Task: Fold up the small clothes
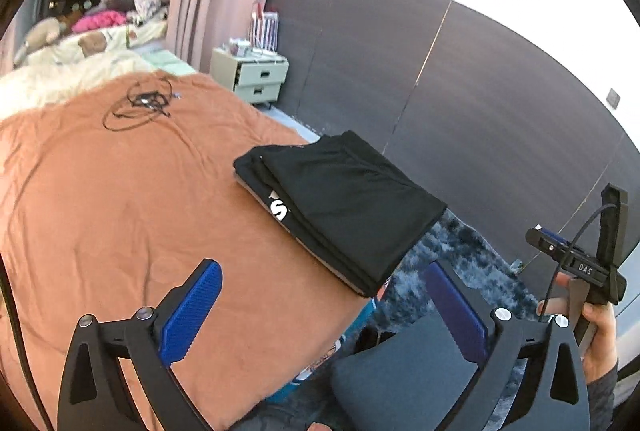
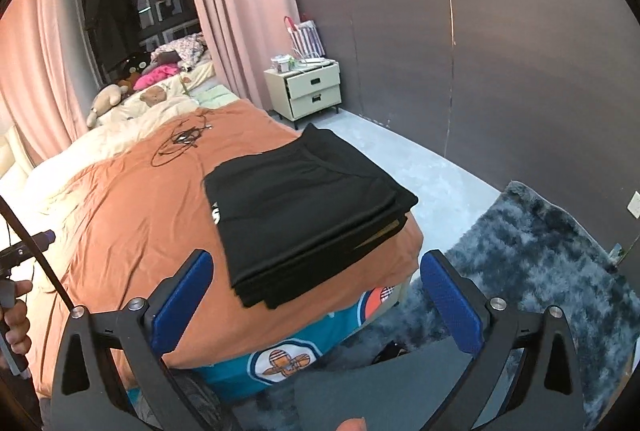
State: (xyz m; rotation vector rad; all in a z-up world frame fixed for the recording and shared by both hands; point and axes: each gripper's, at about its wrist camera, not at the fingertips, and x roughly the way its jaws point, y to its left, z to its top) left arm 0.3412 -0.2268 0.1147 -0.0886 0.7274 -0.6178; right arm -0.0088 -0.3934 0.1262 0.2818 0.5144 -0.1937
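Black garment (image 1: 340, 203) is seen folded into a flat rectangular stack, laid on orange cover (image 1: 120, 199) at bed's near corner, one edge reaching cover's edge; white print is visible on stack's left side. Left gripper (image 1: 324, 307) is held w/ jaws wide apart, nothing between blue pads (image 1: 192, 315); it is kept clear of the garment, just short of stack's near end. Right gripper (image 2: 318, 305) is likewise spread wide, empty, w/ stack's near corner seen between its fingers but not touched. Right hand (image 1: 596, 331) is seen on its handle at right edge of left view; left hand (image 2: 16, 319) shows at left edge of right view. Black cable (image 2: 180, 141) is coiled farther up the cover, well apart from the garment. Nightstand (image 2: 312, 91) is set by dark wall panel; blue rug (image 2: 540, 263) is laid on floor beside bed.
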